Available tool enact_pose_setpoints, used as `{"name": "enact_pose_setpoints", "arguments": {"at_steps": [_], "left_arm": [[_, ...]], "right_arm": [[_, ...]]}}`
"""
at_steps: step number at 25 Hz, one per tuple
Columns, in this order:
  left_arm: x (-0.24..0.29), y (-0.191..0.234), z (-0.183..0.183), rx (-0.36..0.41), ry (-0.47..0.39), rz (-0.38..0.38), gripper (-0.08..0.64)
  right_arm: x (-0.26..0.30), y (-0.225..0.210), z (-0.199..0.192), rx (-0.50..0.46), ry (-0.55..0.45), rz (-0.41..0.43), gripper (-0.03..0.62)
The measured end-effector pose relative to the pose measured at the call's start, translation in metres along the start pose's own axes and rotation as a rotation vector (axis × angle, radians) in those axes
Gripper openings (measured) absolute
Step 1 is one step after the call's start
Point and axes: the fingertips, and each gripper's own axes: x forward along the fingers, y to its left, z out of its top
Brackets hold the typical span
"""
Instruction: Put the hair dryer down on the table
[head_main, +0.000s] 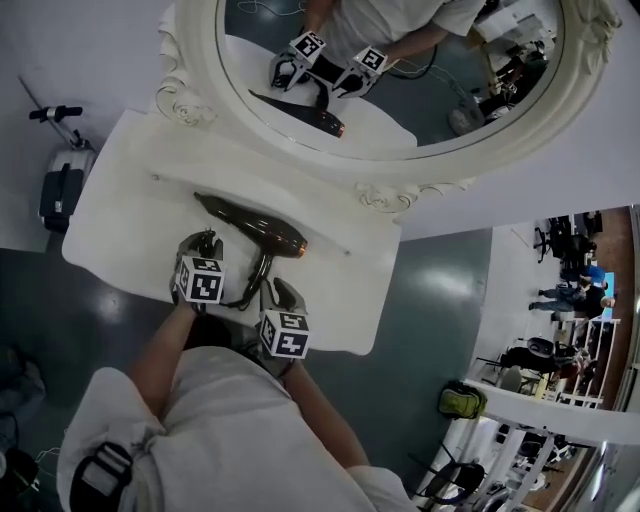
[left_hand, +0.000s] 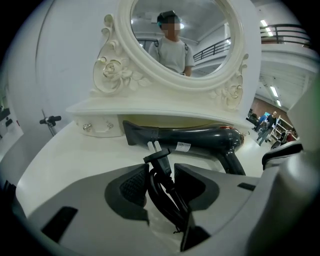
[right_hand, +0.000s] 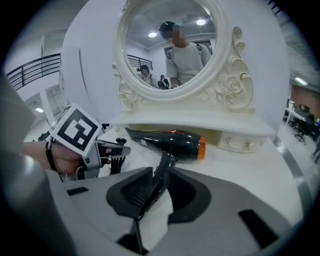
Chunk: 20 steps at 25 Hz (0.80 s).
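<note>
Hair dryer (head_main: 255, 228) on the white table (head_main: 130, 200), both grippers gripping it
Body lies below the mirror (head_main: 400, 70); right gripper (right_hand: 159, 192) has its 2 jaws narrow, pads pressed on the handle (right_hand: 163, 167); left gripper (left_hand: 161, 186) clamps the coiled cord (left_hand: 160, 165), plug upright above its pads.

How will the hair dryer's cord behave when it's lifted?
The power cord probably flops: it lies looped between the jaws of the left gripper. Its plug looks rigid and would likely dangle as the heavier end.
</note>
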Motion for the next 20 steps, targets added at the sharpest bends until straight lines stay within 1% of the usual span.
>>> {"name": "enact_pose_setpoints", "arguments": {"at_steps": [5,8,12,16,20], "left_arm": [[0.003,0.005,-0.004,-0.021,-0.005,0.011,0.161],[0.005,0.005,-0.004,-0.041,-0.028,0.004,0.161],[0.007,0.009,-0.011,-0.025,-0.016,0.019,0.161],[0.008,0.014,-0.015,-0.037,-0.009,0.036,0.163],[0.008,0.009,-0.016,0.004,0.009,0.025,0.164]], "right_arm": [[-0.003,0.005,-0.007,-0.021,0.012,0.015,0.086],[-0.005,0.007,-0.010,-0.027,0.018,0.034,0.083],[-0.007,0.011,-0.013,-0.017,0.017,0.053,0.083],[-0.012,0.013,-0.013,-0.037,0.007,0.067,0.083],[-0.020,0.012,-0.014,-0.046,-0.004,0.082,0.083]]}}
